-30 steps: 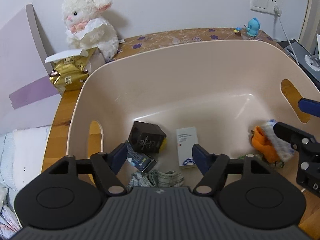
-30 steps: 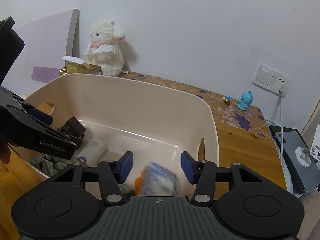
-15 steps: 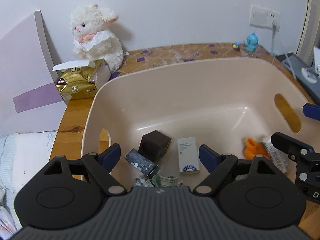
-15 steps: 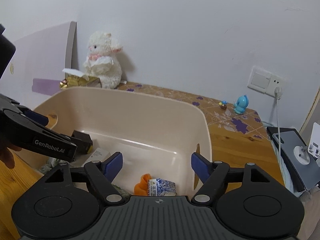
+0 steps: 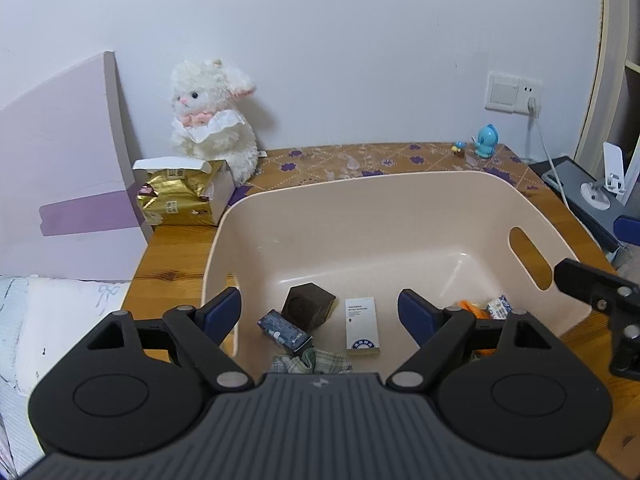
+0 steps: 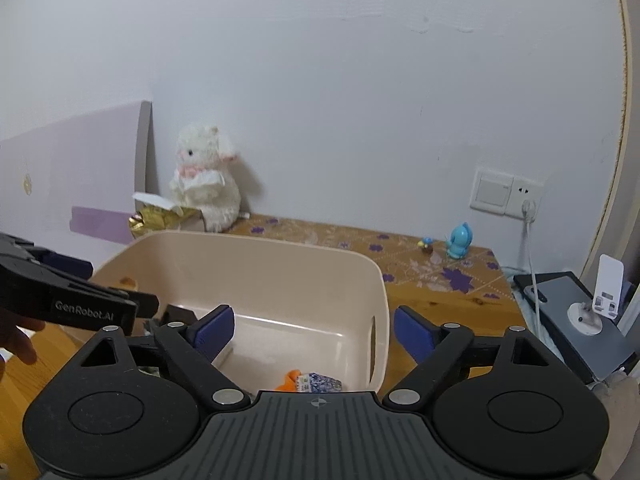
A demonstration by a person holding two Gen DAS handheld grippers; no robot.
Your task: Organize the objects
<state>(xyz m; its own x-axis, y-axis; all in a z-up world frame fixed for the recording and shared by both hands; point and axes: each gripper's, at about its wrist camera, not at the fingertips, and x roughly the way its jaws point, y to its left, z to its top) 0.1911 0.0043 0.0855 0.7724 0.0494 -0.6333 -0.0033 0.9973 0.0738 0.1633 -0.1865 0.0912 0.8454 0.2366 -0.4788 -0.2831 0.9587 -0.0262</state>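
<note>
Below right hand-held gripper (image 6: 314, 330): packet (image 6: 320, 383).

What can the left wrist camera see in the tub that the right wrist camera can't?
Only the left wrist view shows the white box, the dark blue packet and the checked cloth lying on the tub floor, and it shows the black cube fully. Only the right wrist view shows a bit of the person's hand behind the left gripper. Both show the beige tub, the orange thing beside the blue-and-white packet, the white plush and the blue figurine.
</note>
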